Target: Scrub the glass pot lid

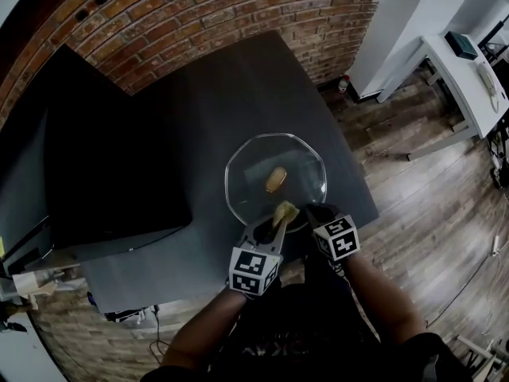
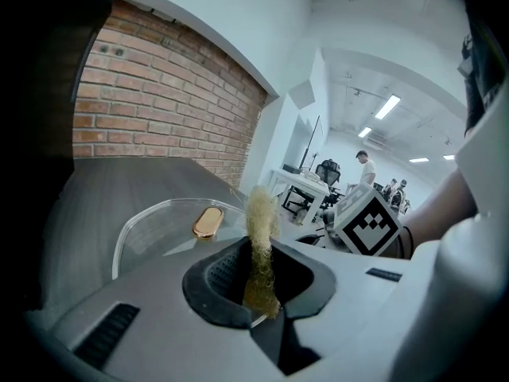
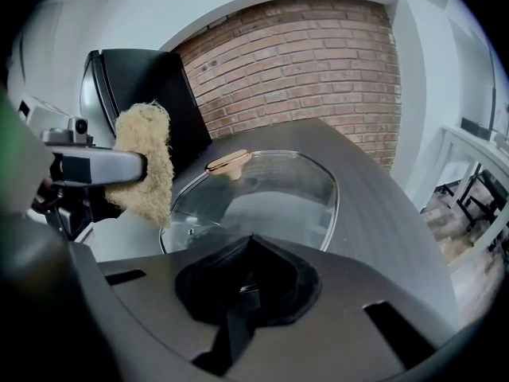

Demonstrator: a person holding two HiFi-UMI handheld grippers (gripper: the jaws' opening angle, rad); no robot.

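The glass pot lid (image 1: 254, 165) with its gold knob (image 1: 276, 179) lies on the dark table (image 1: 199, 110). My left gripper (image 1: 280, 218) is shut on a yellow fibrous scrub pad (image 1: 285, 211), held over the lid's near edge. In the left gripper view the scrub pad (image 2: 260, 245) sticks up from the left gripper (image 2: 258, 293), with the lid (image 2: 159, 221) beyond. My right gripper (image 1: 314, 213) is at the lid's near rim. In the right gripper view the right gripper (image 3: 242, 289) is shut on the rim of the lid (image 3: 270, 197), and the pad (image 3: 147, 161) hangs at the left.
A large black box (image 1: 103, 165) sits on the table's left side. A brick wall (image 1: 207, 6) runs behind the table. The table's right edge drops to a wooden floor (image 1: 421, 205). A white desk (image 1: 465, 70) stands at the far right.
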